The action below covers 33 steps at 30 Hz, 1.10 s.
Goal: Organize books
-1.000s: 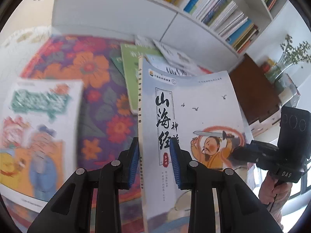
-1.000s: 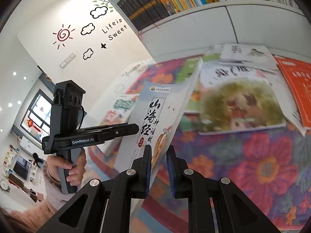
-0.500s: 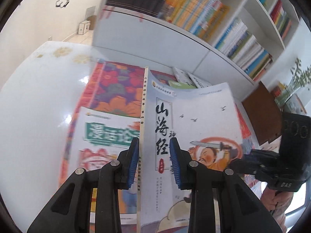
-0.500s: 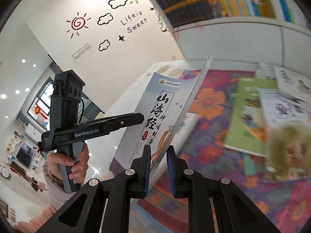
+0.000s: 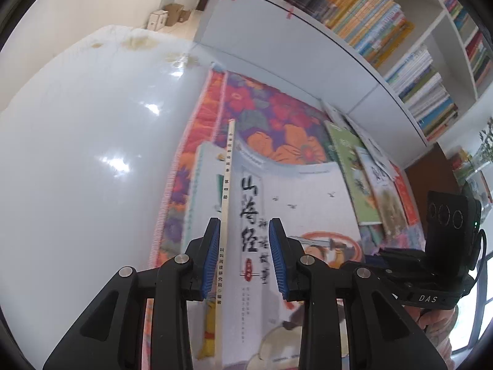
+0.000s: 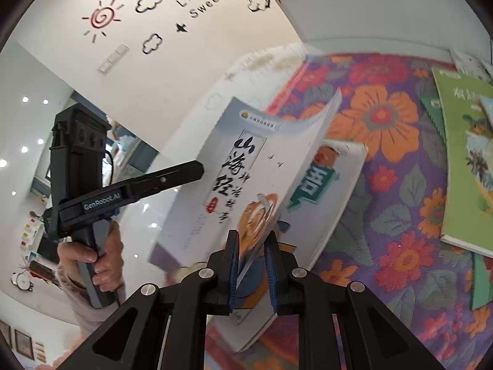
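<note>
Books (image 6: 465, 160) lie loose on the desk (image 5: 77, 185); one book (image 5: 295, 203) hangs clamped in both grippers' (image 5: 243, 256) (image 6: 251, 265) fingers above another.

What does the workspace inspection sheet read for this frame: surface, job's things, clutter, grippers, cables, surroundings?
Surface: glossy white table with a floral mat.
Job's things: pale blue book held above a book with a teal title lying on the mat; green book and others further along the mat.
Clutter: nothing seen.
Grippers: left gripper shut on the blue book's spine edge; right gripper shut on its opposite edge.
Cables: black cable at the right gripper's camera block.
Surroundings: filled bookshelf; wall decals.
</note>
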Motion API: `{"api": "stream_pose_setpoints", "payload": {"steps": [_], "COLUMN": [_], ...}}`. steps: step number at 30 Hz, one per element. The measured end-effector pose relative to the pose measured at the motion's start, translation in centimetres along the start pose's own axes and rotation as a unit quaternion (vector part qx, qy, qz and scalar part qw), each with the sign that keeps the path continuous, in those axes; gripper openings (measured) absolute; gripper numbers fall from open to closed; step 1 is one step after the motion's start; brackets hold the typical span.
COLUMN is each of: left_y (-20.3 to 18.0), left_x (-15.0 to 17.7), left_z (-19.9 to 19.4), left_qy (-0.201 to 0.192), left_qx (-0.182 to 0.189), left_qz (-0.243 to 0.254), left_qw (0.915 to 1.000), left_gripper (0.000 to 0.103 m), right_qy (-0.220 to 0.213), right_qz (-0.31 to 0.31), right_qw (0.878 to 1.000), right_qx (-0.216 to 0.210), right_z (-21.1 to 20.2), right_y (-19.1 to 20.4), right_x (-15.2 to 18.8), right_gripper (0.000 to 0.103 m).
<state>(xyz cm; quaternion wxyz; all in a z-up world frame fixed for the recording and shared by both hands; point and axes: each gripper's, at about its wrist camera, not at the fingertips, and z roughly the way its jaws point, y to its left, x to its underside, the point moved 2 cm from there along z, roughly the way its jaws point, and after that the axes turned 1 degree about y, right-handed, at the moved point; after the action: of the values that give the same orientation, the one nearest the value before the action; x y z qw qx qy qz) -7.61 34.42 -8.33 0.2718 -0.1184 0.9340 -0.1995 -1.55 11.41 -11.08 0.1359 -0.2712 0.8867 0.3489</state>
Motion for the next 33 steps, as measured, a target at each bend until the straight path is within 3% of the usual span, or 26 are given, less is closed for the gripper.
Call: {"api": "stream_pose_setpoints", "payload": {"steps": [3, 15, 17, 20, 24, 33], "left_y": [0.5, -0.2, -0.1, -0.1, -1.7, -8.2], "left_x": [0.1, 0.5, 0.3, 0.0, 0.0, -0.5], "left_z": [0.2, 1.0, 0.3, -1.4, -3.3, -3.5], "left_qy": [0.006, 0.006, -0.016, -0.038, -0.06, -0.066], "left_qx": [0.005, -0.086, -0.101, -0.094, -0.114, -0.073], "left_qz": [0.0, 0.045, 0.037, 0.021, 0.041, 0.074], "left_qw": [1.0, 0.9952, 0.994, 0.9946, 0.9908, 0.9924], "left_gripper": [0.028, 0.031, 0.031, 0.031, 0.031, 0.034], "right_qy": [0.002, 0.003, 0.007, 0.008, 0.009, -0.009], "right_qz": [0.008, -0.015, -0.003, 0.008, -0.013, 0.007], "right_qw": [1.0, 0.999, 0.999, 0.998, 0.994, 0.994], "right_qx": [0.001, 0.042, 0.043, 0.061, 0.112, 0.11], "right_z": [0.4, 0.9, 0.8, 0.6, 0.2, -3.8], "right_y": [-0.8, -0.2, -0.1, 0.2, 0.8, -1.4], "right_x": [0.1, 1.1, 1.2, 1.3, 1.4, 1.9], "right_gripper": [0.016, 0.018, 0.025, 0.033, 0.046, 0.047]}}
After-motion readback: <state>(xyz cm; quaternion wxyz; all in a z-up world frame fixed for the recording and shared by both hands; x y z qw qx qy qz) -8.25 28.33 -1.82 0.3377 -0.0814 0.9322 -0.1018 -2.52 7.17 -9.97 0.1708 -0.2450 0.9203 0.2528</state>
